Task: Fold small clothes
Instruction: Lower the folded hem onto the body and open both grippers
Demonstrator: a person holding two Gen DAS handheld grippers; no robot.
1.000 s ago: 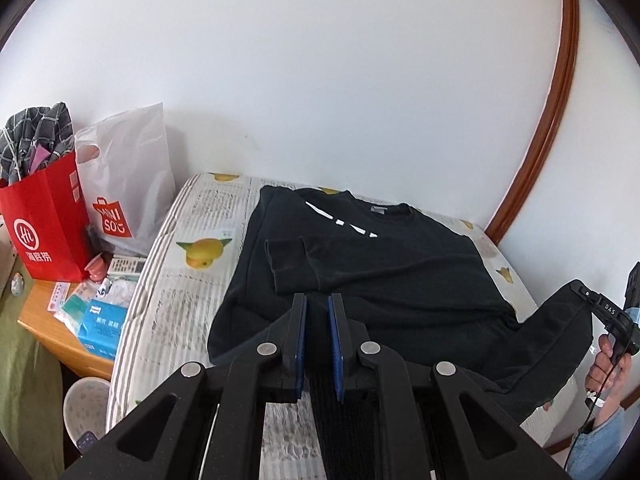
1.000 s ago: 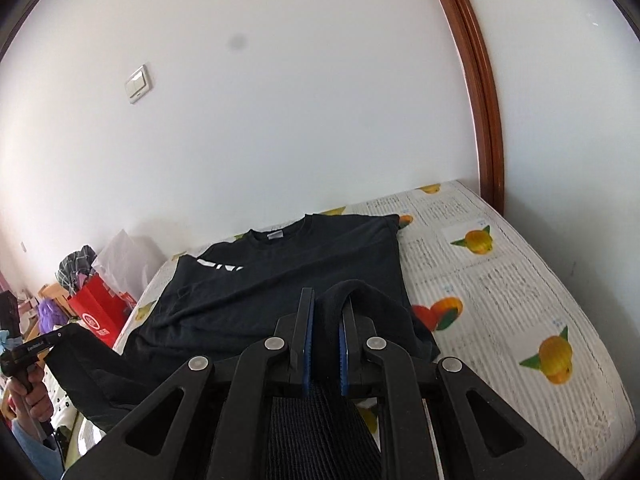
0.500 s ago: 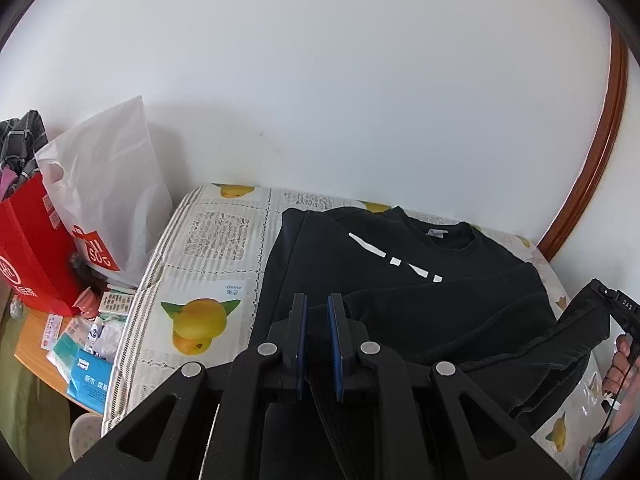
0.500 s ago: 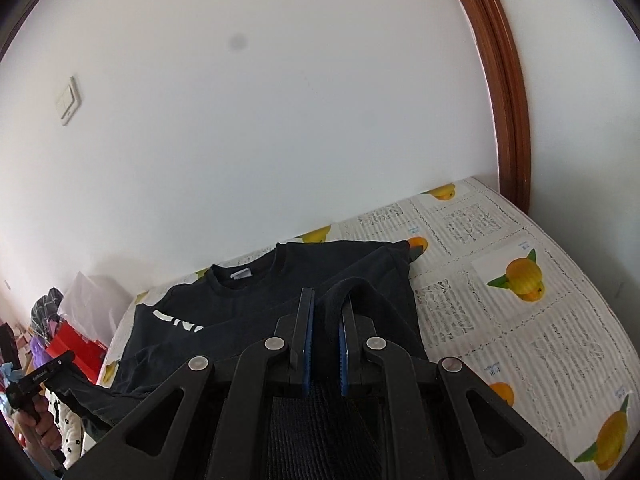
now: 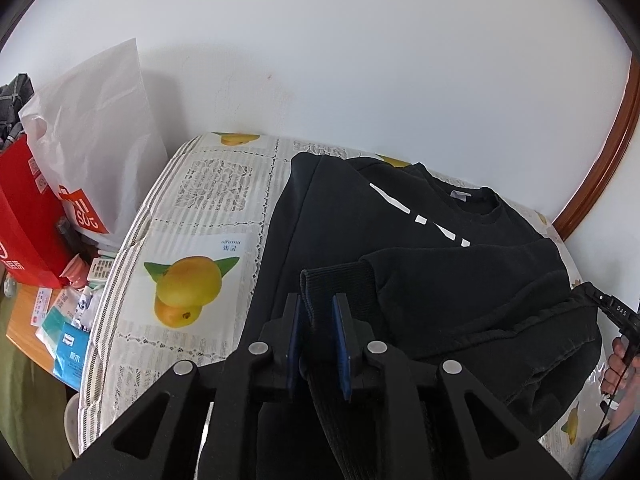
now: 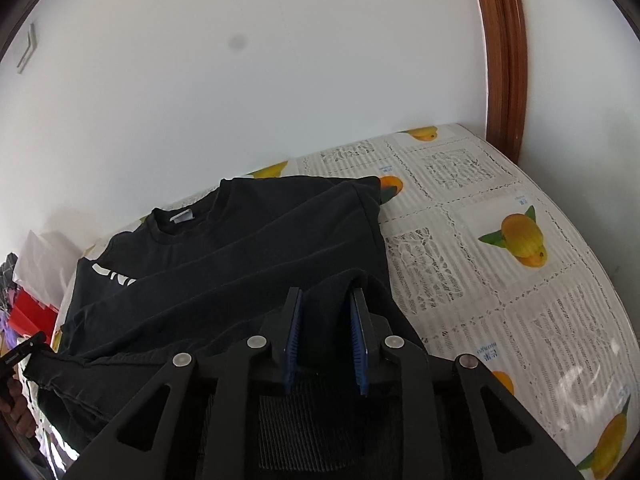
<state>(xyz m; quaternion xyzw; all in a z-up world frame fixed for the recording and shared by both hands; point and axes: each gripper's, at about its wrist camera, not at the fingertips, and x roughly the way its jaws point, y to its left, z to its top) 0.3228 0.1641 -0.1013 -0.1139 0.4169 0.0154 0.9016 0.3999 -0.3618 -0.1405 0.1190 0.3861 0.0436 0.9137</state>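
Observation:
A black sweatshirt (image 5: pixel 400 236) with white chest lettering lies on the bed, sleeves folded across its front. It also shows in the right wrist view (image 6: pixel 240 256). My left gripper (image 5: pixel 318 304) holds the ribbed bottom hem between slightly parted blue pads and has carried it up over the body. My right gripper (image 6: pixel 326 300) has the other end of the hem bunched between its pads, which stand wider apart. The right gripper's tip (image 5: pixel 612 308) shows at the right edge of the left view.
The bed (image 5: pixel 208 208) has a white sheet with mango prints and stands against a white wall. A white plastic bag (image 5: pixel 100 140) and a red paper bag (image 5: pixel 24 208) stand left of the bed over a cluttered wooden table (image 5: pixel 28 320). A brown door frame (image 6: pixel 500 56) rises at the right.
Both grippers have carried the hem forward over the sweatshirt toward the collar. The pads of both grippers have parted wider than before, the right more so.

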